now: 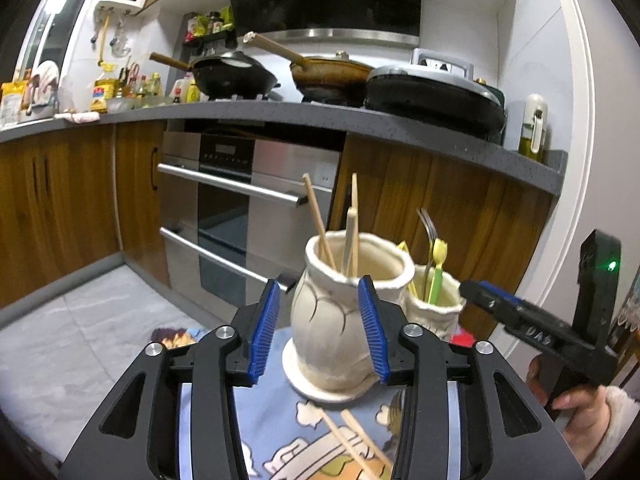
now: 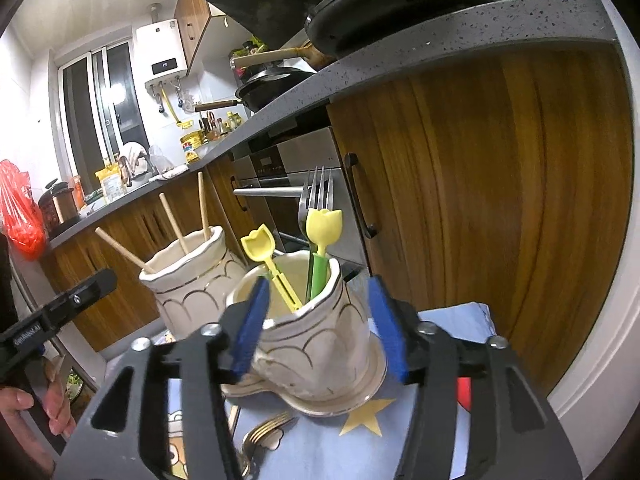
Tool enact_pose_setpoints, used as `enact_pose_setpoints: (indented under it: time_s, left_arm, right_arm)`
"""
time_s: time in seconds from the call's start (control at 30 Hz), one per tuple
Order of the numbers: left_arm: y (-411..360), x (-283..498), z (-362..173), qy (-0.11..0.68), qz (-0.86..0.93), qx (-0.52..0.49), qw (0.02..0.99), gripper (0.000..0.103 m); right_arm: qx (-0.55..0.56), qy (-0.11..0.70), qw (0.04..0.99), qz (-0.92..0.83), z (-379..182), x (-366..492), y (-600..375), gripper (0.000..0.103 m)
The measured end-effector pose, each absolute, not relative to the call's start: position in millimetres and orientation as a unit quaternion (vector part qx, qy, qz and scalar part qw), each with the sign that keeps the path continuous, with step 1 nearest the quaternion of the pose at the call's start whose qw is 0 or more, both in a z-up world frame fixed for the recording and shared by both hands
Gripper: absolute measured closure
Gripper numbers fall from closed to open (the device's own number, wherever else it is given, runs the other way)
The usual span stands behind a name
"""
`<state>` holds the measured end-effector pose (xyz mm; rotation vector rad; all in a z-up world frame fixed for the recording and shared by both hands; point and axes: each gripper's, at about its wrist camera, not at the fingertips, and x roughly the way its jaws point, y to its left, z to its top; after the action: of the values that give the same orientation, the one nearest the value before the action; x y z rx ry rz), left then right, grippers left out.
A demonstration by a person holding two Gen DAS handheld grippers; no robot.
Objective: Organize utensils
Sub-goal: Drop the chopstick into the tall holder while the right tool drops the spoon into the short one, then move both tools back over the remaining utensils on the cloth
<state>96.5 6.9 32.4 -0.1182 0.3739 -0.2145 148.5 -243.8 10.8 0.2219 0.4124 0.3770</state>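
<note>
Fingers of the left gripper (image 1: 320, 324): blue pads (image 1: 262, 332) parted, nothing pinched. The tall jar (image 1: 340, 320) stands in the gap; the right pad sits at the jar's side, contact not certain, the left pad clear of it.

Fingers of the right gripper (image 2: 318, 328): pads (image 2: 386, 332) apart, gripping nothing. The short jar (image 2: 316, 344) stands between them, with a gap on the right side; the left pad is blurred and close to the jar wall.

Both jars upright on saucers, side by side near the far edge of the blue printed cloth (image 1: 280, 420). Beyond that edge: open floor (image 1: 80, 340), then the oven (image 1: 248, 208) and wooden cabinets (image 2: 500, 200). Counter edge (image 1: 360, 120) overhangs above.

Chopsticks (image 1: 320, 224) in the tall jar: long axis near vertical, tops leaning left and fanned out. Two more chopsticks (image 1: 352, 440) lie flat on the cloth, running diagonally toward the camera.

Steel fork (image 2: 316, 200) in the short jar, tines up. Two yellow tulip-topped picks (image 2: 324, 224) beside it, one leaning left.

Spare forks (image 2: 264, 432) lie on the cloth below the short jar, tines pointing right.
</note>
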Motion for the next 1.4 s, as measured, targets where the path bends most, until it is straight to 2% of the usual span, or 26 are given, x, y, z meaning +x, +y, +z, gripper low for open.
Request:
enact_pose_setpoints:
  time_s: [0.03, 0.07, 0.23, 0.3, 0.33, 0.37, 0.53, 0.67, 1.4]
  left_arm:
    - [7.8, 94.5, 30.6, 0.188, -0.105, -0.06, 0.975, 0.043]
    - [9.2, 91.7, 28.9, 0.189, -0.102, -0.061, 0.975, 0.035]
    - [13.1, 81.0, 21.1, 0.202, -0.095, -0.053, 0.973, 0.033]
    - [15.7, 77.6, 18.8, 0.208, -0.089, -0.05, 0.973, 0.032]
    - [16.5, 77.2, 18.1, 0.212, -0.086, -0.049, 0.972, 0.025]
    - [18.0, 75.5, 17.1, 0.215, -0.08, -0.048, 0.972, 0.02]
    - [23.6, 67.1, 13.1, 0.227, -0.065, -0.046, 0.971, 0.02]
    - [24.3, 58.3, 11.9, 0.23, -0.06, -0.039, 0.971, 0.012]
    - [17.1, 11.3, -16.9, 0.291, -0.072, -0.028, 0.954, 0.009]
  right_arm:
    - [0.104, 0.206, 0.956, 0.184, 10.9, 145.4, -243.9, 0.038]
    - [0.1, 0.208, 0.956, 0.183, 10.8, 143.1, -244.7, 0.036]
    - [0.076, 0.225, 0.955, 0.175, 9.4, 130.2, -245.4, 0.013]
    - [0.07, 0.23, 0.955, 0.174, 9.4, 126.1, -245.6, 0.008]
    - [0.066, 0.232, 0.955, 0.173, 9.5, 123.5, -245.9, 0.005]
    - [0.063, 0.233, 0.955, 0.171, 9.7, 121.8, -246.2, 0.005]
    - [0.048, 0.244, 0.955, 0.159, 7.0, 114.3, -245.6, 0.005]
    - [0.045, 0.252, 0.954, 0.154, 5.5, 109.4, -246.1, 0.005]
    - [0.015, 0.308, 0.937, 0.165, -13.5, 62.6, -237.1, 0.005]
